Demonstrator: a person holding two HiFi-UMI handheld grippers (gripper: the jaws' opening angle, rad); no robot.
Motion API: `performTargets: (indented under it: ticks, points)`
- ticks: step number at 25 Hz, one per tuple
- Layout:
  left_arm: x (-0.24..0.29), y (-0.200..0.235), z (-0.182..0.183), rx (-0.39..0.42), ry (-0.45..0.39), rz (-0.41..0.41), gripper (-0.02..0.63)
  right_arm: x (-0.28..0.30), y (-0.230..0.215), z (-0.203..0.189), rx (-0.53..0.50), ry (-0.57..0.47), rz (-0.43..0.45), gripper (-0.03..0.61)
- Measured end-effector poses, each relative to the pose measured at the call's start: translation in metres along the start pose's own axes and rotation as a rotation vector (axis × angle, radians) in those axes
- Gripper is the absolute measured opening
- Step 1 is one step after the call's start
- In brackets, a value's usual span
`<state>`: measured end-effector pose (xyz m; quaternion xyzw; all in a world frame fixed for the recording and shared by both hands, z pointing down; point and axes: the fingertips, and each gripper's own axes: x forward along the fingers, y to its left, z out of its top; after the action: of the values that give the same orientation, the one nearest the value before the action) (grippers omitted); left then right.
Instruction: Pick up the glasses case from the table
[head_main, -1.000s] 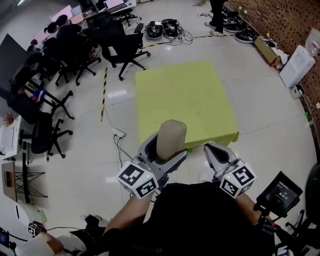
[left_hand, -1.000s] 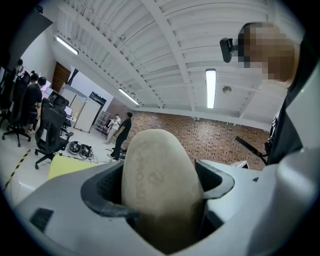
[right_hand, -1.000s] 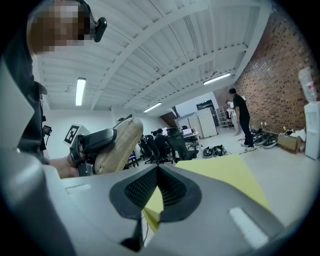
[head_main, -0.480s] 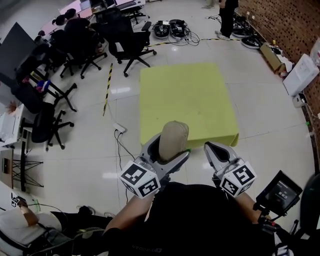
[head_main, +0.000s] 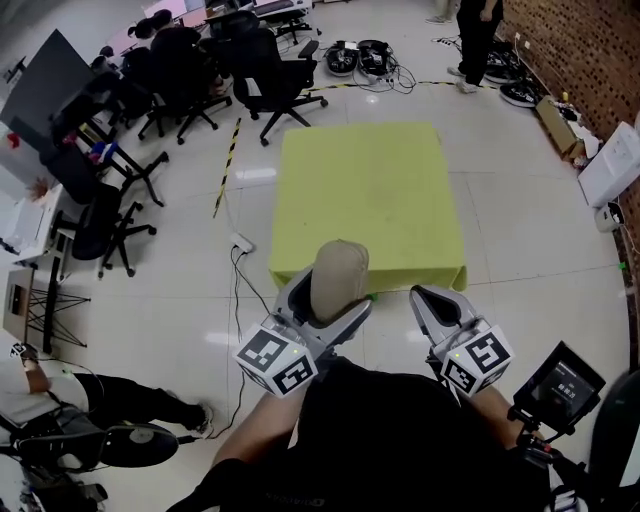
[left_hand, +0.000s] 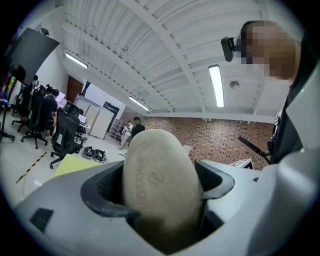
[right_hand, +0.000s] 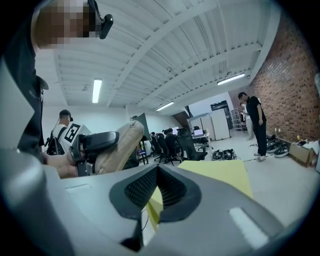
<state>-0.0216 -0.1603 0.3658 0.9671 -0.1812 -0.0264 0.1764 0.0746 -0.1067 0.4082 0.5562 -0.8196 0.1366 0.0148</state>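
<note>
The glasses case (head_main: 338, 280) is a beige oval shell, held upright off the table with my left gripper (head_main: 322, 300) shut on it. In the left gripper view the glasses case (left_hand: 160, 190) fills the space between both jaws of the left gripper (left_hand: 159, 200). My right gripper (head_main: 437, 301) sits to its right near the table's front edge, shut with nothing in it. In the right gripper view the right gripper (right_hand: 157, 192) has its pads together, and the glasses case (right_hand: 119, 146) shows at the left. The yellow-green table (head_main: 365, 200) lies just ahead.
Black office chairs (head_main: 270, 85) and desks stand at the back left. A power strip with cables (head_main: 241, 245) lies on the floor left of the table. A person (head_main: 478, 40) stands at the back right by the brick wall. Someone sits on the floor at the lower left (head_main: 60, 400).
The case stays in my left gripper, both grippers hold almost still. The view has shifted a little, and a seated person has come into sight at the lower left.
</note>
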Motion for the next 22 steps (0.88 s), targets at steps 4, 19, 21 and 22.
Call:
performTargets:
  ticks: [4,19,21,22]
  points:
    - [0.003,-0.018,-0.003,-0.001,-0.015,0.025,0.434,-0.015,-0.004,-0.006,0.001,0.012,0.032,0.001]
    - [0.005,-0.027,-0.017,0.024,0.023,0.050,0.434,-0.026,-0.008,-0.021,0.049,-0.009,0.046,0.002]
    - [0.007,-0.029,-0.021,0.010,0.037,0.046,0.434,-0.028,-0.012,-0.020,0.063,-0.019,0.038,0.002]
    - [0.008,-0.030,-0.022,0.011,0.042,0.041,0.434,-0.029,-0.013,-0.018,0.058,-0.020,0.035,0.002]
